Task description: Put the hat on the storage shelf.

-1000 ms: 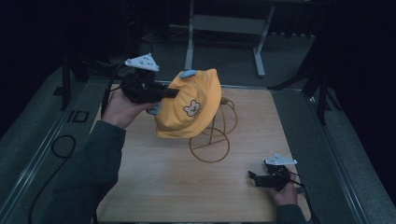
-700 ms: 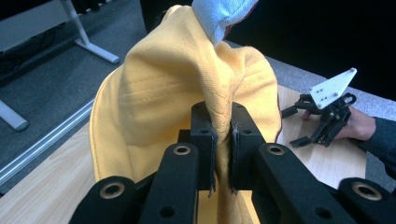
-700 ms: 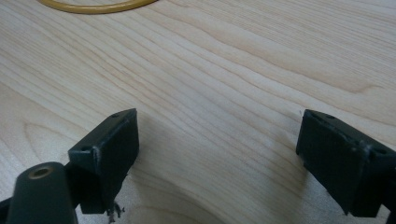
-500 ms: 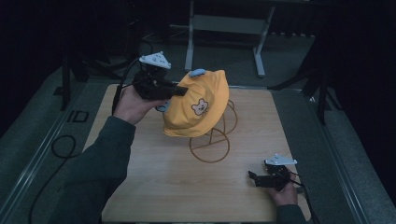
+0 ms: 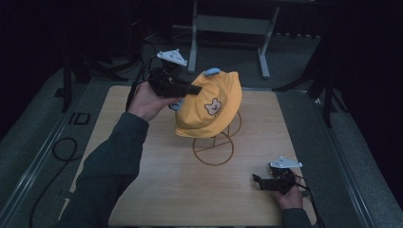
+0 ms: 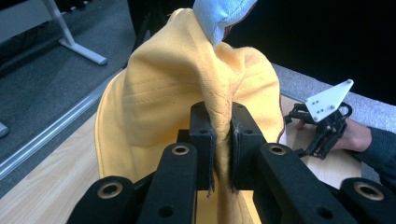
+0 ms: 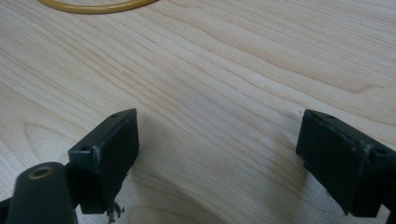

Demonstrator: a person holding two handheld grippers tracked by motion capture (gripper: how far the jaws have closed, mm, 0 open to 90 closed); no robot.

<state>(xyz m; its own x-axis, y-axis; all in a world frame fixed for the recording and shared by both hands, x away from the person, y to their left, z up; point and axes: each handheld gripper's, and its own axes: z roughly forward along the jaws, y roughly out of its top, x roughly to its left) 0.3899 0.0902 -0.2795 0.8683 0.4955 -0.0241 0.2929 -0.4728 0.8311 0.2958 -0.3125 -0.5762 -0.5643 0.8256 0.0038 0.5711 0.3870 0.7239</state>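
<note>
A yellow bucket hat [image 5: 209, 111] with a small bear face and a pale blue tab on top hangs over a gold wire stand [image 5: 213, 152] at the middle of the wooden table [image 5: 157, 190]. The hat hides the stand's top, so I cannot tell whether it rests on it. My left gripper [image 5: 195, 89] comes in from the left and is shut on the hat. In the left gripper view, a fold of the yellow cloth [image 6: 154, 107] is pinched between the pads of that gripper [image 6: 222, 140]. My right gripper [image 5: 259, 181] lies low at the front right, open [image 7: 219, 158], with bare wood between its jaws.
The stand's round wire base [image 7: 93, 7] lies just beyond the right gripper. A grey metal frame [image 5: 228, 28] stands on the floor behind the table. A black cable [image 5: 62, 147] loops on the floor at the left. The right gripper [image 6: 322, 126] also appears in the left gripper view.
My left hand has carried the hat to the right, from beside the wire stand to over it. The right gripper has stayed where it was.
</note>
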